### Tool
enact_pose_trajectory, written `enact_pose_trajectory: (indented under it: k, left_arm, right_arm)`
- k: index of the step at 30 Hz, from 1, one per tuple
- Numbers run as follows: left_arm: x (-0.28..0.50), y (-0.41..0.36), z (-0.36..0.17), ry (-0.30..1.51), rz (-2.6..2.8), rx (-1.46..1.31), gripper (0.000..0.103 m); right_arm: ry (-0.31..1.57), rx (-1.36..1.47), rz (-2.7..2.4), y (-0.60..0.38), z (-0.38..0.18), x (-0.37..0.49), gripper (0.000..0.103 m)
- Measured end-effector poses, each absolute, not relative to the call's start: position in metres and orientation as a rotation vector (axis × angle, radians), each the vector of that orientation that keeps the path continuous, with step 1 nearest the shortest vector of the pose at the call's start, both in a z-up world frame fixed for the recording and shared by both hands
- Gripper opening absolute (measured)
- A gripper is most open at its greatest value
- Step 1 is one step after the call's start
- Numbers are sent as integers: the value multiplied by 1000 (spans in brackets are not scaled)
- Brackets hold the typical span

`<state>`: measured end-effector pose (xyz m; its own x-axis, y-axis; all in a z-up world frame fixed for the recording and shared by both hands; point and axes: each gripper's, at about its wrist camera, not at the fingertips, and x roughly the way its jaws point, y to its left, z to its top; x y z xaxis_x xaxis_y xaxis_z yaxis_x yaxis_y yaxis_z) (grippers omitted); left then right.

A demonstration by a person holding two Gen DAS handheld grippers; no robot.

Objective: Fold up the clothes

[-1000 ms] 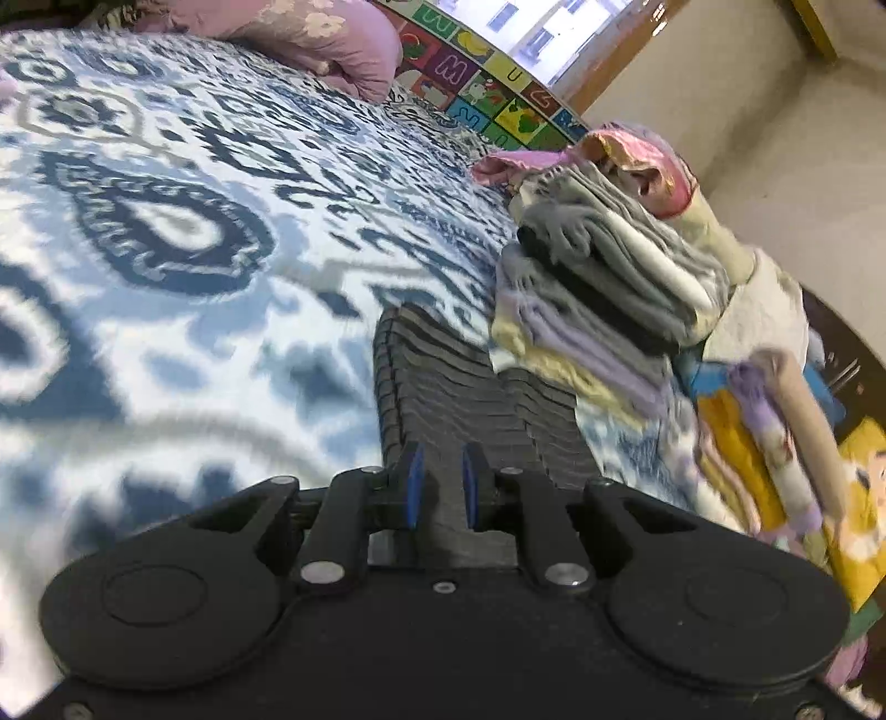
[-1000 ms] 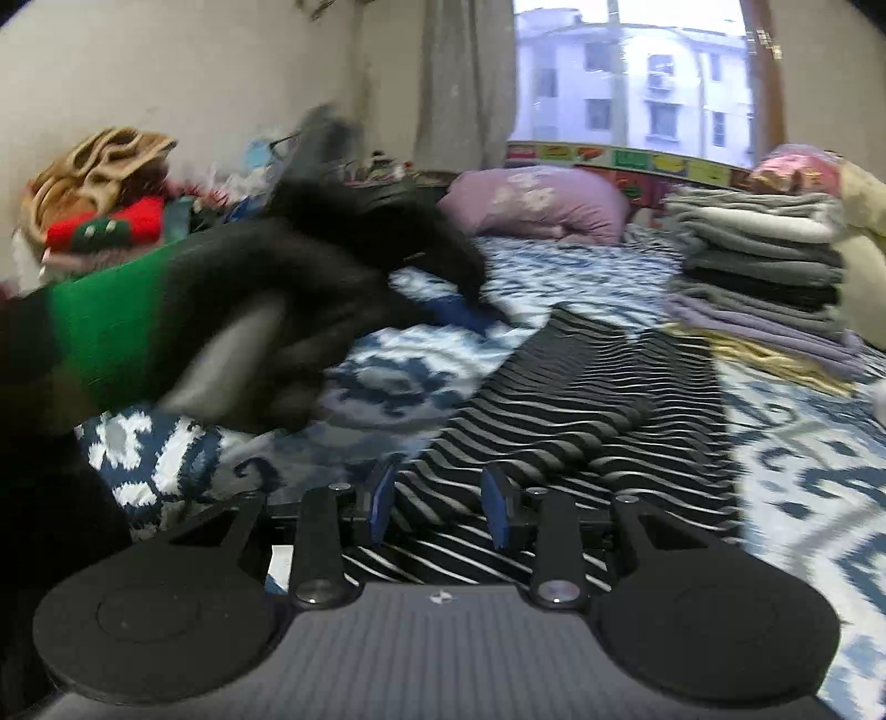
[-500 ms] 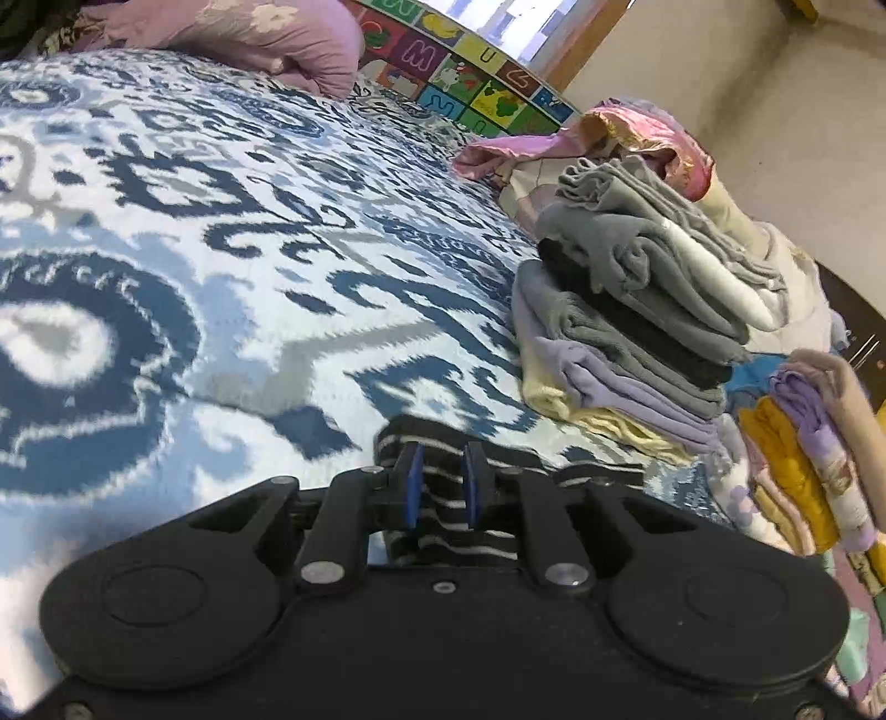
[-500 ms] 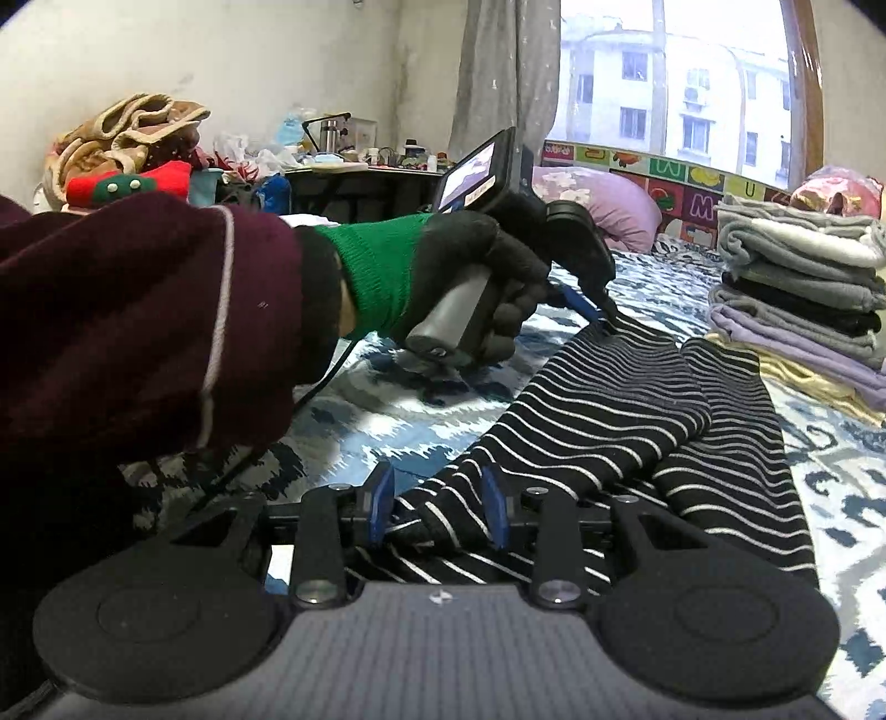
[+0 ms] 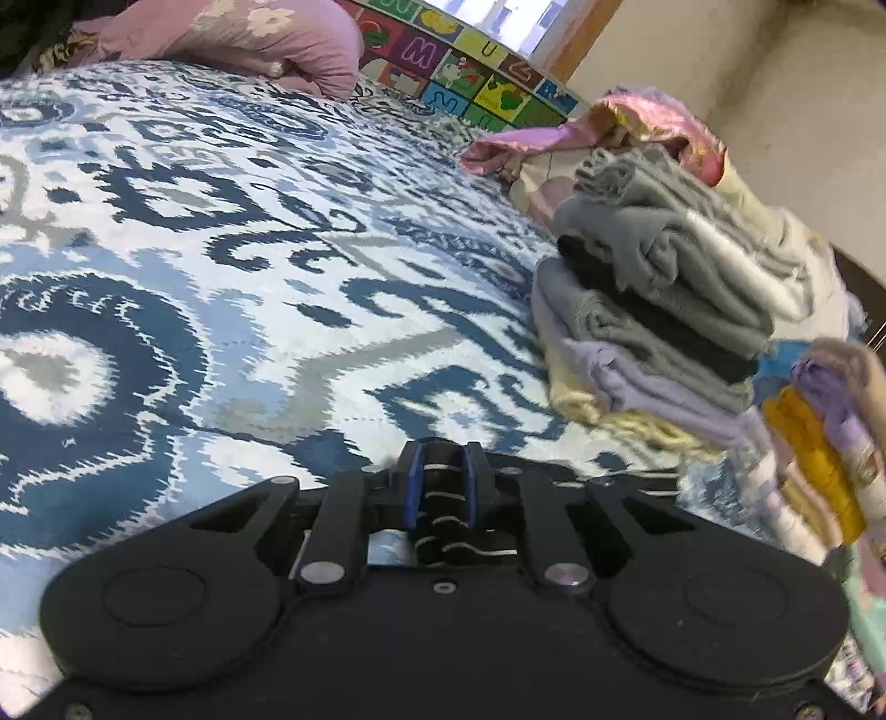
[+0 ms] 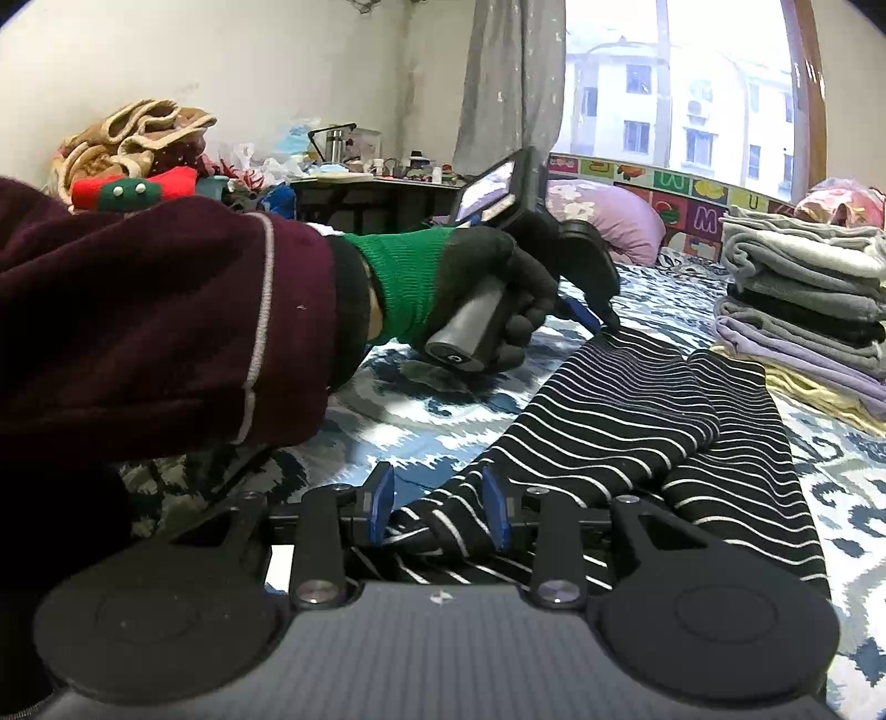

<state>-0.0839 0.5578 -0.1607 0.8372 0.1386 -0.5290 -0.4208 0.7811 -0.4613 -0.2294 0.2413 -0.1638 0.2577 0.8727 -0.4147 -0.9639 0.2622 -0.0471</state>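
On the patterned bedspread [image 6: 830, 471], lengthwise toward the window end: one striped garment [image 6: 664, 432], black with thin white stripes, lying as two long side-by-side panels, apparently leggings or folded sleeves; which cannot be told.

Left gripper [image 5: 441, 487]: jaws narrow, clamped on the garment's far end; bunched striped cloth sits between its blue pads. In the right wrist view it [image 6: 595, 318] meets the far left corner of the garment, carried by a gloved left hand [image 6: 487, 288] below a maroon sleeve [image 6: 166, 321].

Right gripper [image 6: 437, 509]: jaws partly apart, a thick bunch of the near end gathered between them; the pads appear to press on it, so likely a grip.

Step in hand, as judged: carrying one end over the other to halve the length. To do it well, keep both pinches firm, lift the travelling end clear of the bed, keep the long edges aligned, and lay it down flat without dragging the lower layer.

Beside the garment's right edge, near but apart: a stack of folded clothes [image 6: 803, 310]. At the bed's far end: a pink pillow [image 5: 249, 39].

Not determinable: the garment's near hem, hidden under the right gripper body; the right hand, out of view; the clutter on the far desk.
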Motion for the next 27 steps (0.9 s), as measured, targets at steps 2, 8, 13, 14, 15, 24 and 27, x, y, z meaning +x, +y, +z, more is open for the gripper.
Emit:
enact_pose_trajectory:
  k: [2,8,13,14,15,24,27]
  left_arm:
    - [-83,556,-160,493,311,-579,9]
    - [-85,558,-148,438,303,-552,4]
    - [-72,562,-166,498,318,-534,4]
    - [-72,563,-167,496,320,-538,4]
    - [-71,563,-166,496,320,-536,4]
    - [-83,546,-152,480,348,-446,13]
    - [-109,525,-130,476,396,-376,31]
  right_arm:
    - [329,-318,1275,241,-163,-231,37]
    - [323,-310,1274,242,-161,-232,37]
    - [317,-369,1304,247,-166,-239,41]
    - [309,-375,1309,247,-165,-241,43]
    - [311,-380,1314,248,-166,-242,45]
    - [253,-437,1357,246,-166,-256,57]
    - [252,-389,1361,238,-153,-251,55]
